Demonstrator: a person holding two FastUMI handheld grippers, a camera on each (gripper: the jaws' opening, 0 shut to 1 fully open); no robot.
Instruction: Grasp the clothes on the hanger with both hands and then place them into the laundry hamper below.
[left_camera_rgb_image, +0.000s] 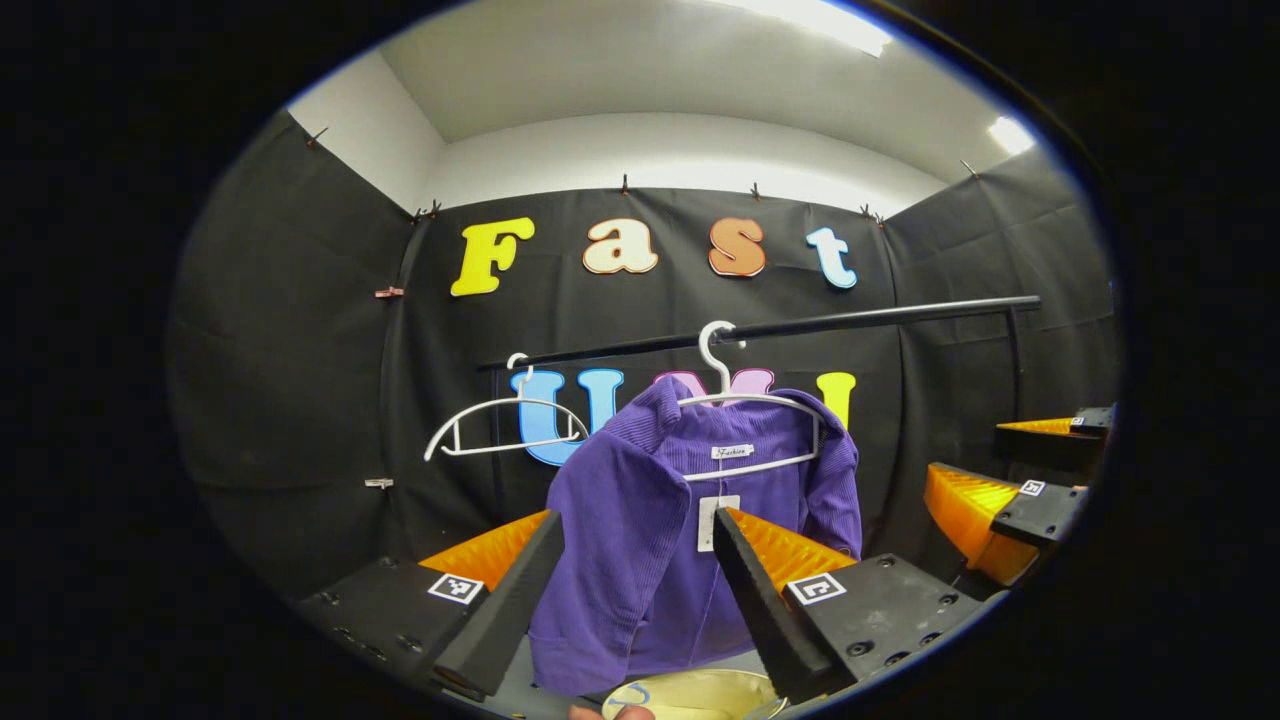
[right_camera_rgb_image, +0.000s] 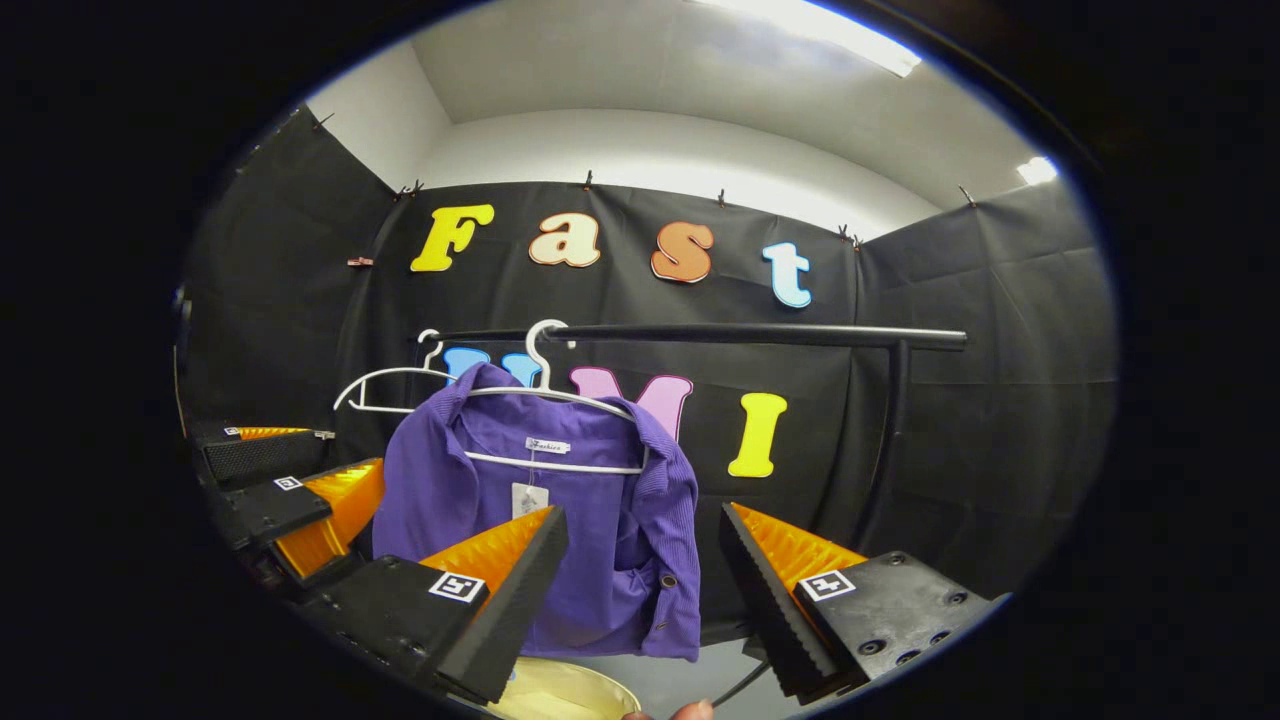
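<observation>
i have both tools raised toward the black rail (left_camera_rgb_image: 780, 325). my left hand-held gripper (left_camera_rgb_image: 635, 590) is released, its two fingers spread wide with the purple jacket (left_camera_rgb_image: 650, 520) showing in the gap between them, nothing pinched. in the right gripper view my right hand-held gripper (right_camera_rgb_image: 640, 590) is also released, fingers apart, its left finger (right_camera_rgb_image: 505, 600) in front of the jacket's lower front and its right finger off to the side of the cloth. the jacket hangs on a white hanger (left_camera_rgb_image: 745, 400) hooked over the rail, collar up, a white tag (left_camera_rgb_image: 717, 520) dangling below the neck label. a second white hanger (left_camera_rgb_image: 500, 425), bare, hangs on the rail beside it toward the rail's end. in the left gripper view the other gripper sits at the far right edge, near the jacket's sleeve. below the jacket's hem a pale yellow rim (left_camera_rgb_image: 690, 695) shows, probably the laundry hamper, though too little is visible to be sure.
</observation>
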